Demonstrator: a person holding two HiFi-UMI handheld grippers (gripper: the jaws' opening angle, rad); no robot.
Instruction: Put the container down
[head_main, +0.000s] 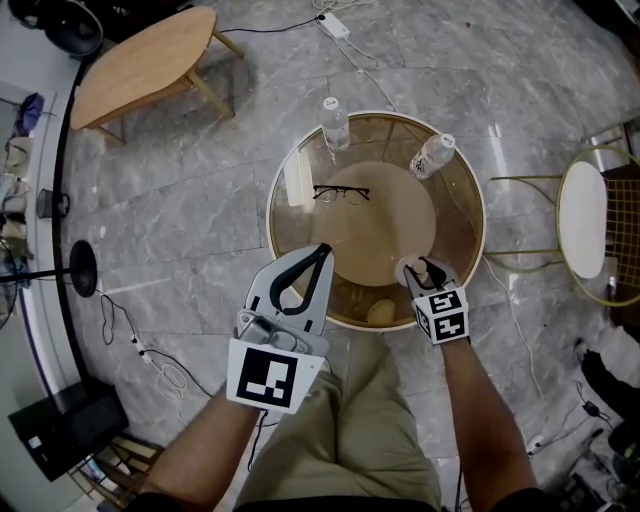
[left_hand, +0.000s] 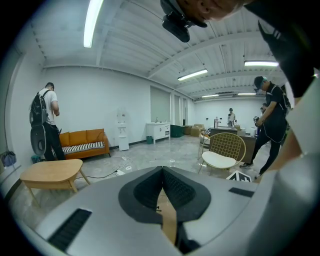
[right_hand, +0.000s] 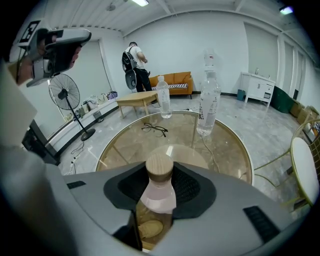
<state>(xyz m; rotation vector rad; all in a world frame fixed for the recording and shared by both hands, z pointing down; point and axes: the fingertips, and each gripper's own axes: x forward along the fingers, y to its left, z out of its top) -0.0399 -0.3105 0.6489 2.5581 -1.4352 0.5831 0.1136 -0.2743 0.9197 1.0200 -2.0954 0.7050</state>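
The container is a small clear bottle with a pale pink neck and a round wooden lid. My right gripper is shut on its neck and holds it upright over the near edge of the round glass table. In the head view the right gripper sits at the table's front rim, and the container is mostly hidden by its jaws. My left gripper is lifted in front of the table's near left side, shut with nothing in it; its jaws meet in the left gripper view.
On the table stand two clear water bottles, a pair of glasses and a white case. A gold wire chair is to the right, a wooden coffee table at far left, and cables run over the floor.
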